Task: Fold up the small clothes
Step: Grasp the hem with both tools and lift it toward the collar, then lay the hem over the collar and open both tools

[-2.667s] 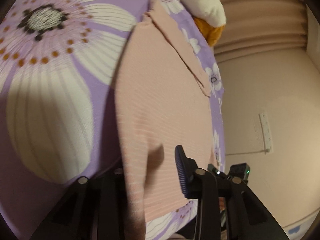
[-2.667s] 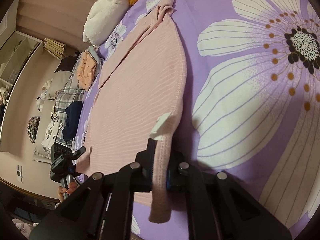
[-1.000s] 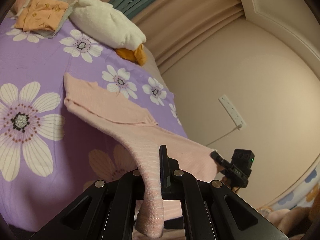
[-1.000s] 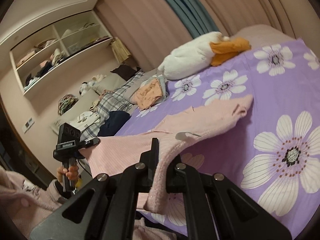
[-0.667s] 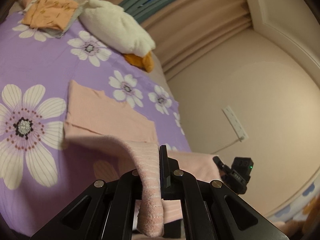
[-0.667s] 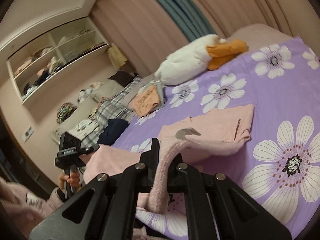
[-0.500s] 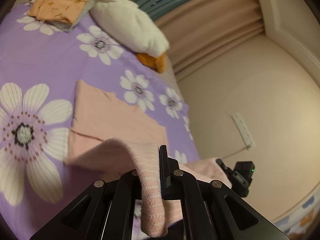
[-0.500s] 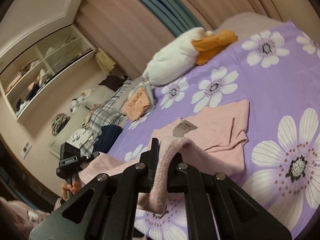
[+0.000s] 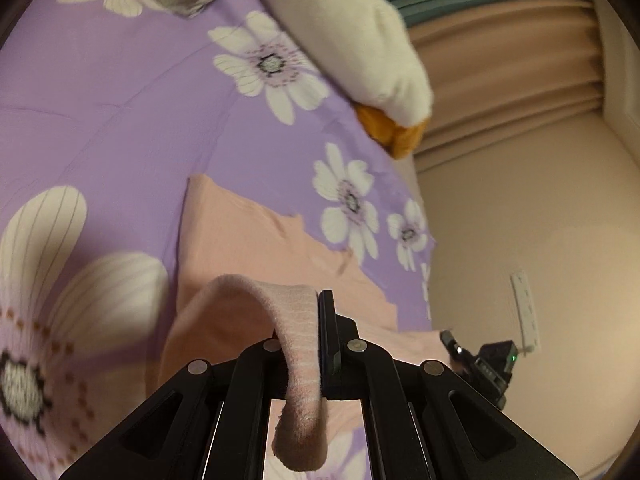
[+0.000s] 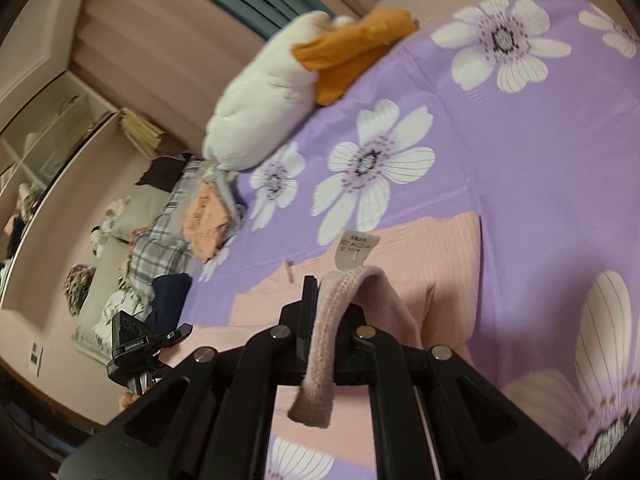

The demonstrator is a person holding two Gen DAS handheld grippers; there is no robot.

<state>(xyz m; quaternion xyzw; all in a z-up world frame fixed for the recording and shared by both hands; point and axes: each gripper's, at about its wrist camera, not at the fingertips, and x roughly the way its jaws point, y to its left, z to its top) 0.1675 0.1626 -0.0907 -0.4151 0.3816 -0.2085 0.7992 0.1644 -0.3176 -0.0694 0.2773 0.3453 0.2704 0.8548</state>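
Note:
A pink ribbed garment (image 9: 256, 240) lies on the purple flowered bedspread (image 9: 120, 120), its near part lifted and folded over towards the far part. My left gripper (image 9: 308, 332) is shut on the garment's hem, which droops between the fingers. My right gripper (image 10: 326, 312) is shut on the other hem corner of the garment (image 10: 420, 252); a white care label (image 10: 354, 250) sticks up just beyond it. Each gripper shows in the other's view: the right one (image 9: 480, 364) and the left one (image 10: 140, 344).
A white and orange plush pillow (image 9: 352, 40) lies at the bed's far end, also in the right wrist view (image 10: 288, 92). Folded orange and grey clothes (image 10: 208, 216) and a plaid pile (image 10: 160, 252) lie on the left. A wall (image 9: 540, 220) borders the bed.
Both grippers closed on the hem, lifted it off the bed and carried it forward over the garment. They now sit lower and closer to the far part.

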